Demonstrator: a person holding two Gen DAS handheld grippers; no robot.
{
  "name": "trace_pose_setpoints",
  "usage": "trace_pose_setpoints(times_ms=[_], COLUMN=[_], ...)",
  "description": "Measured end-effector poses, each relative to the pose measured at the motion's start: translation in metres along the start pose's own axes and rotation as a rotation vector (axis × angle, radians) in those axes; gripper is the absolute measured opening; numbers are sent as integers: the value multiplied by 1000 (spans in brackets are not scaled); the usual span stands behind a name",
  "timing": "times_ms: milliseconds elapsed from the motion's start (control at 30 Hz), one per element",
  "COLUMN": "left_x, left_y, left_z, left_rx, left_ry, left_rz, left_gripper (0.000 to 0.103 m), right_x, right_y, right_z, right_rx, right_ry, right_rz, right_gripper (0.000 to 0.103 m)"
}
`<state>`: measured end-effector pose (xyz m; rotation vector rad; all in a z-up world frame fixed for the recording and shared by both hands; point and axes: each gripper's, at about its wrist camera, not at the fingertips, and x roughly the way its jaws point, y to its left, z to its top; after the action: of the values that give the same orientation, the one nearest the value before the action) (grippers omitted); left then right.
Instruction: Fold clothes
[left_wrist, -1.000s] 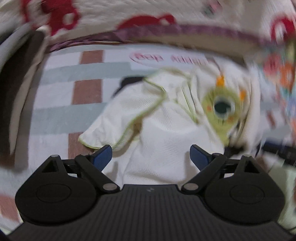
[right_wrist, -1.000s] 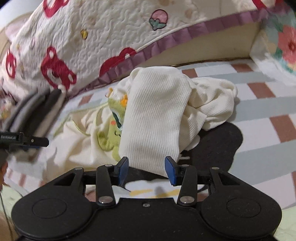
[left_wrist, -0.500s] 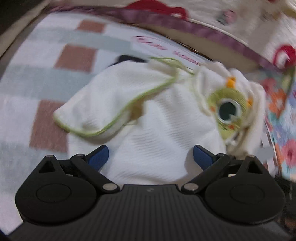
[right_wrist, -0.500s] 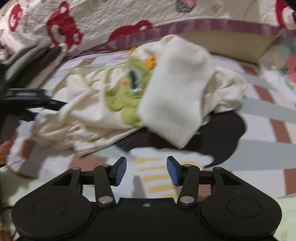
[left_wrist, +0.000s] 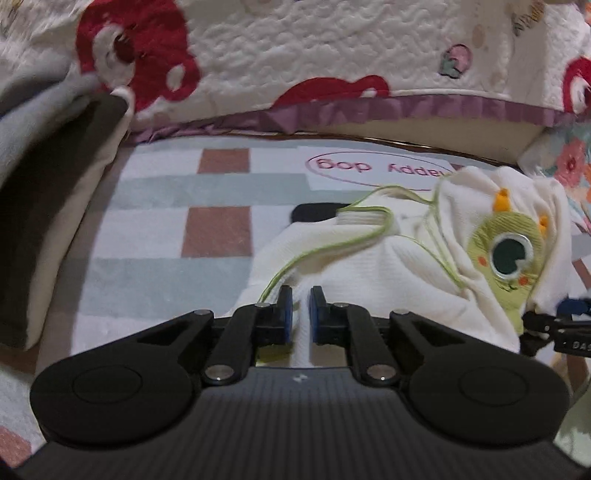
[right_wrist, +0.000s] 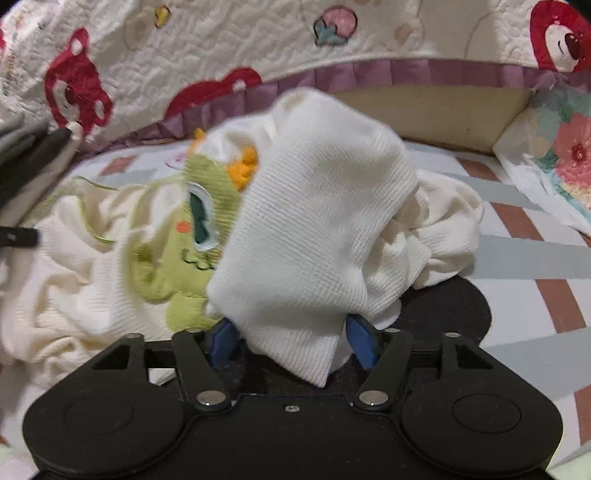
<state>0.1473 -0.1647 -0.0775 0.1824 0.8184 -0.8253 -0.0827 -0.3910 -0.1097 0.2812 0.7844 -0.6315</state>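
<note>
Both grippers working a cream garment (left_wrist: 369, 266) lying crumpled on the checked mat (left_wrist: 155, 229).

Left gripper (left_wrist: 300, 308) is pinching the garment's near hem, fingers clenched on a fold of cloth beside the green-stitched edge. Right gripper (right_wrist: 291, 339) is sitting with fingers spread, released, a ribbed sleeve (right_wrist: 314, 229) draping down between them. The sleeve is partly covering the green monster patch (right_wrist: 184, 236) on the garment's front. Quilted bedspread (right_wrist: 240, 44) is hanging behind the garment.
</note>
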Motion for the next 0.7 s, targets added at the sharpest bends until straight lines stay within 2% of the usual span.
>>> trace_pose_setpoints(times_ms=[33,67,100,133,300,467,600,700], left_x=[0,1,1,2,4,-1,-7,-11], left_y=[3,5,8,11,24,21,18,15], left_z=[0,0,0,0,0,-5,-9,-12], left_rx=[-12,-24,-36,-48,-109,-105,-96,-89], left_ry=[3,6,9,12,27,47,62,74], left_rz=[-4,-9,-13,-17,-38,-55,-69,-78], left_gripper=[7,6,6,6,6,6,7,14], right_x=[1,1,-6,-15,-57,-100,-110,-118], right_y=[-2,-4,-6,-9,-25,-40,-58,-71], right_z=[1,2,6,11,35,59,74,85], right_rx=[10,21,15,4,-46,-96,-94,-91], right_ry=[-3,-8,-29,-53,-173,-293,-329,-355], right_rz=[-10,-20,-32,-45,-107,-169,-195,-213], right_gripper=[69,64,29,16,13,12,12,12])
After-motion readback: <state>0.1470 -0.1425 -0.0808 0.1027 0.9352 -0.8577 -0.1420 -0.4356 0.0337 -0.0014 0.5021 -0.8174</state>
